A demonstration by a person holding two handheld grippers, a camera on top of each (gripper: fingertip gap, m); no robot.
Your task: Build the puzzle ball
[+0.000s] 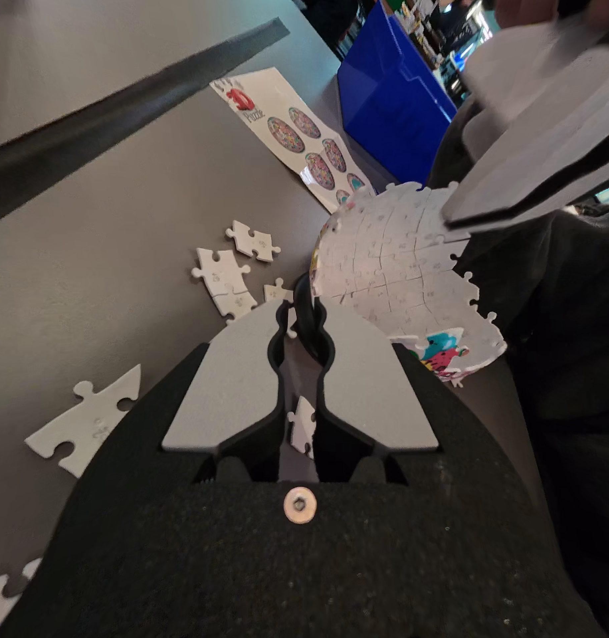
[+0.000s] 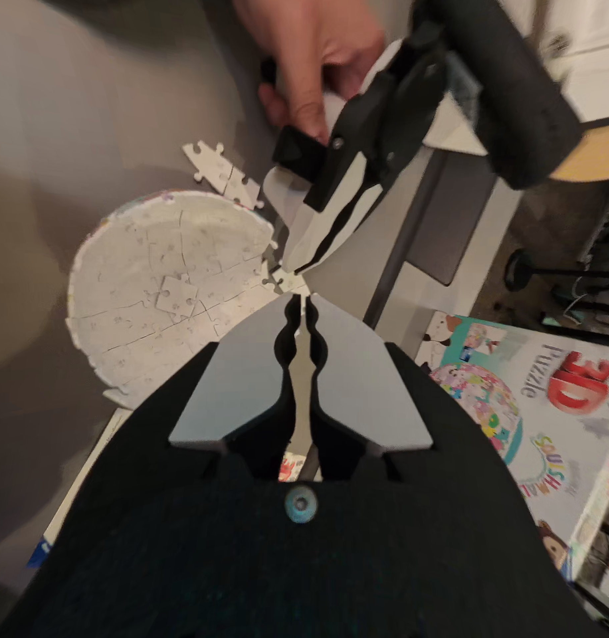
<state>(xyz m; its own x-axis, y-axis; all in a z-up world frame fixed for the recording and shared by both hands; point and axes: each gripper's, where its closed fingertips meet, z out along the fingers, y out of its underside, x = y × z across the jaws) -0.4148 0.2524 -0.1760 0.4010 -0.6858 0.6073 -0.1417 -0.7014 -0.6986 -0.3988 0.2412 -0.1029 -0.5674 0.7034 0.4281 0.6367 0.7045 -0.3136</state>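
The half-built puzzle ball [image 1: 392, 269] is a white curved shell with its hollow side towards both cameras; it also shows in the right wrist view [image 2: 165, 276]. It leans on a black stand ring [image 1: 308, 331]. My left gripper [image 1: 303, 305] is closed to a narrow gap with that ring between its jaws, at the shell's lower rim; it also shows in the right wrist view [image 2: 296, 271]. My right gripper [image 2: 303, 297] is shut on a white puzzle piece [image 2: 287, 281] at the shell's rim. It shows blurred in the left wrist view [image 1: 448, 217].
Loose white pieces [image 1: 223, 279] [image 1: 85, 428] lie on the grey table [image 1: 123, 241], with more behind the shell [image 2: 223, 172]. A picture leaflet [image 1: 289, 127] and a blue box [image 1: 392, 96] lie beyond. The puzzle's box [image 2: 524, 397] is at the right. A hand [image 2: 313, 69] holds the left gripper. The gap from one gripper's tips to the other's is roughly 8 cm.
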